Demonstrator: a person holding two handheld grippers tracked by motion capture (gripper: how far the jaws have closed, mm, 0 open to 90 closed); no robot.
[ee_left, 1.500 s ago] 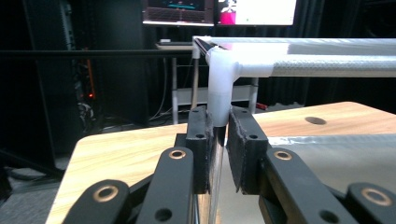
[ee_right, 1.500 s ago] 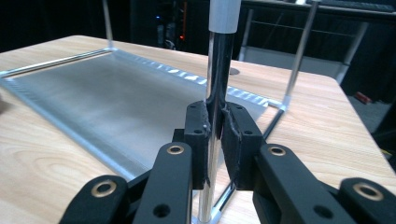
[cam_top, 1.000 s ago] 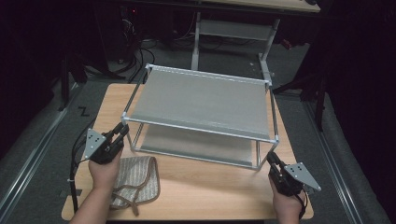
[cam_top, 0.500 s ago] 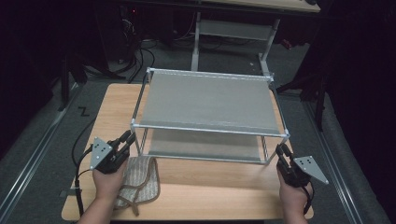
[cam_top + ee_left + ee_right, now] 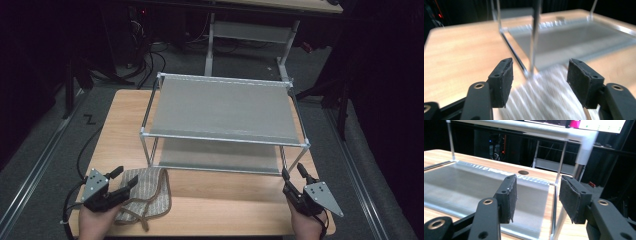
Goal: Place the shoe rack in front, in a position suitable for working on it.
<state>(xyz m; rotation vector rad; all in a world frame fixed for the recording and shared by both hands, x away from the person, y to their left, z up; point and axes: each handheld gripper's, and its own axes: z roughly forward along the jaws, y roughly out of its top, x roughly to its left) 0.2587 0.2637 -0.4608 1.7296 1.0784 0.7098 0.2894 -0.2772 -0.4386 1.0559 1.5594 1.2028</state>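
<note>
A two-shelf metal rack [image 5: 222, 107] stands in the middle of the wooden table [image 5: 125, 115]. A striped cloth [image 5: 147, 192] lies flat by its front left leg. My left gripper [image 5: 126, 177] hovers over the cloth's left edge. Its jaws have just been opening and are empty. In the left gripper view its gripper [image 5: 540, 67] faces the rack's front left post [image 5: 534, 37], with the blurred cloth [image 5: 544, 100] below. My right gripper [image 5: 293, 171] sits just short of the front right leg. Its jaws have also just been opening. In the right gripper view its gripper [image 5: 537, 182] frames the lower shelf [image 5: 474, 185], with nothing between the pads.
Behind the table a second metal frame [image 5: 250, 35] stands on the dark floor, with cables [image 5: 145, 50] to its left. A floor rail [image 5: 35, 170] runs along the table's left side. Bare wood lies between the cloth and my right gripper.
Both grippers let go of the rack's front legs, opened and drew back toward the near edge. The rack, skewed a second ago, now sits squarer and slightly further right.
</note>
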